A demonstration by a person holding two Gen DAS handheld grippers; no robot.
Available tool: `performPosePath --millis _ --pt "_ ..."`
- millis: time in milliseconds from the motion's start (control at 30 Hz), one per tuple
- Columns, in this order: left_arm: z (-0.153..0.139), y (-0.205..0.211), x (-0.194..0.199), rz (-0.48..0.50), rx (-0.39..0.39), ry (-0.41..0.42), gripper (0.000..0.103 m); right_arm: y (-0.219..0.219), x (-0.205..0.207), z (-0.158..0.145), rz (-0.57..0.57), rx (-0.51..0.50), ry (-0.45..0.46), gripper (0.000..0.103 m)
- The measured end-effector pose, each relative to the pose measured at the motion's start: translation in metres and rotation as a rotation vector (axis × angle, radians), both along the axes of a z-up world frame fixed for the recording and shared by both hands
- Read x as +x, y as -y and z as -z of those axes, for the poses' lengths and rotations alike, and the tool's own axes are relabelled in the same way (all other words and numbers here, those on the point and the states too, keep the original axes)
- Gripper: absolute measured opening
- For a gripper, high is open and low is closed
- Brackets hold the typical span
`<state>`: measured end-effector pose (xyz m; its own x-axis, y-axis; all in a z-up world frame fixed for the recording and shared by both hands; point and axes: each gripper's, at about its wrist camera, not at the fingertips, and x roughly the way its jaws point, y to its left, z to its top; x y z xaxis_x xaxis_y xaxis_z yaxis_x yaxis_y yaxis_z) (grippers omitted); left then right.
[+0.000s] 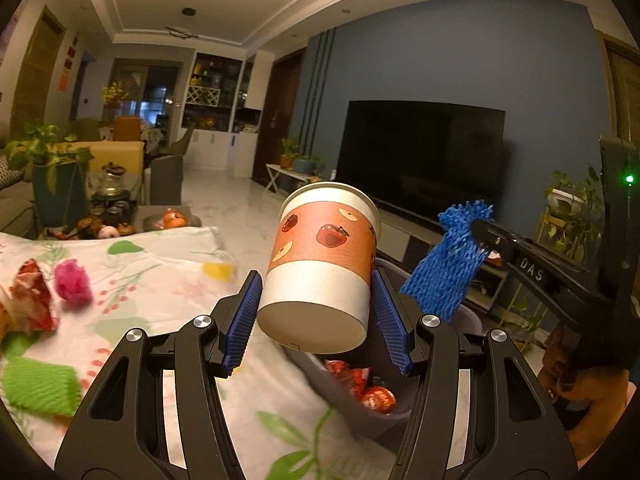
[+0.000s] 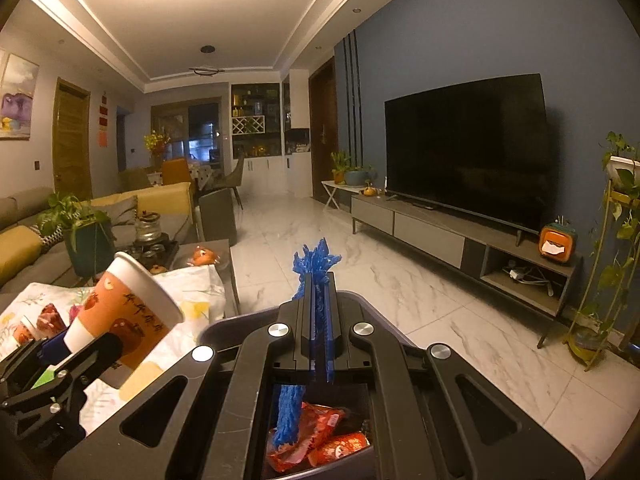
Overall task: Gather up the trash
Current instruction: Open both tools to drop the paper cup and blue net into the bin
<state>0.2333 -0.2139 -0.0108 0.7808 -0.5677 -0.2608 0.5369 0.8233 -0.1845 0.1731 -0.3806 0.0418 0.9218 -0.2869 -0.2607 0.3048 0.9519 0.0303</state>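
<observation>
Left wrist view: the grey bin (image 1: pixel 360 412) sits below and just beyond the fingertips, beside the floral-clothed table (image 1: pixel 168 280), with red wrappers (image 1: pixel 360 384) already inside. Both grippers hang over it, each carrying a piece of trash, so the step in hand looks like the drop. To do it well, each load should be well inside the rim before the fingers part; the paper cup (image 1: pixel 324 260) is the larger piece and likely needs more room, so letting the foam go first may keep the two from colliding.

The left gripper (image 1: pixel 316 316) pinches the cup between its blue pads near the base, mouth tilted up and away, the cup leaning forward of the fingers over the bin's near rim.

The right gripper (image 2: pixel 318 320) has its fingers pressed together on the blue foam net (image 2: pixel 316 264), which sticks out past the tips and dangles beneath them into the bin. A hand (image 1: pixel 584 396) grips its handle.

More wrappers and a green foam piece (image 1: pixel 40 388) lie left of the left fingers on the cloth.
</observation>
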Motion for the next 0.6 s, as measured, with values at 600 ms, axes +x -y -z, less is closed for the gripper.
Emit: performPosePath --millis 600 --pt "0.020 0.046 0.020 0.053 0.018 -0.023 0.055 0.016 0.004 0.008 0.017 0.007 -0.013 0.004"
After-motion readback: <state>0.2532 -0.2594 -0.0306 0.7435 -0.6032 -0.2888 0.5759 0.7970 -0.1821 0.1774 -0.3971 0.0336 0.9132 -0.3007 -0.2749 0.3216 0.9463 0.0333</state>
